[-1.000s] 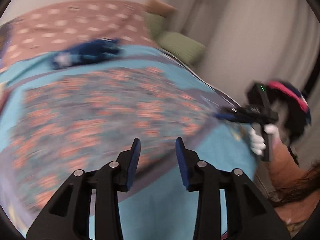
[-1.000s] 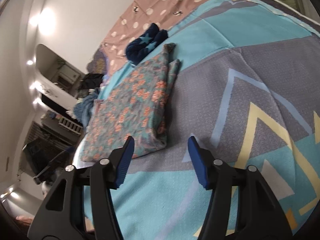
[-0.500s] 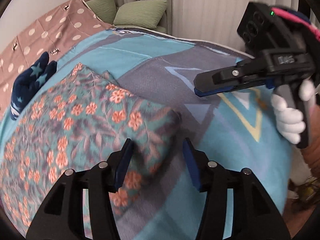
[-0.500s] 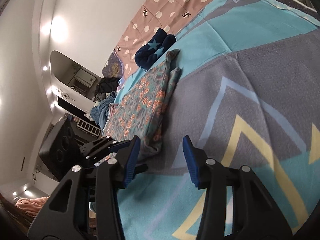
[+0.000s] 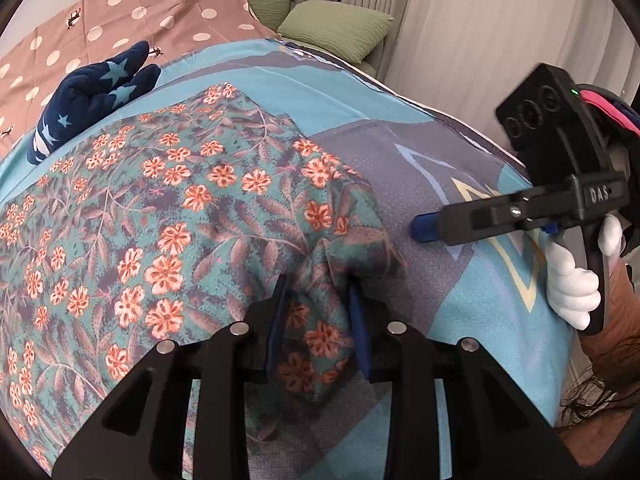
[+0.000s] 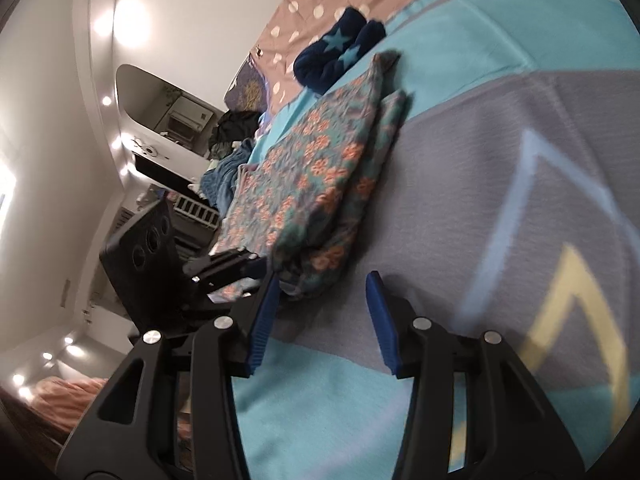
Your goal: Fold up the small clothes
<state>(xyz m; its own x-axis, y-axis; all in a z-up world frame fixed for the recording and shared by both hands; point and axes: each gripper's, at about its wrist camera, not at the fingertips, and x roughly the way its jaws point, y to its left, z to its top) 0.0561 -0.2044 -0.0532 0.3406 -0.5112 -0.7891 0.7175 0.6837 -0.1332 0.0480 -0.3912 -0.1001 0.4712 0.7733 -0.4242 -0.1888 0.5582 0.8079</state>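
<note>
Left wrist view: the left gripper (image 5: pixel 316 300) has just closed its jaws on the near corner of the floral garment (image 5: pixel 180 208), a bunched fold pinched between its blue pads.

That garment lies spread on the blue and grey bedspread (image 5: pixel 460 280), reaching toward ten o'clock, where a navy star-patterned garment (image 5: pixel 96 92) sits beside it. At three o'clock the right gripper (image 6: pixel 322 304) hovers just beside the pinched corner, jaws about half open and empty, gripped by a white-gloved hand (image 5: pixel 576 276).
</note>
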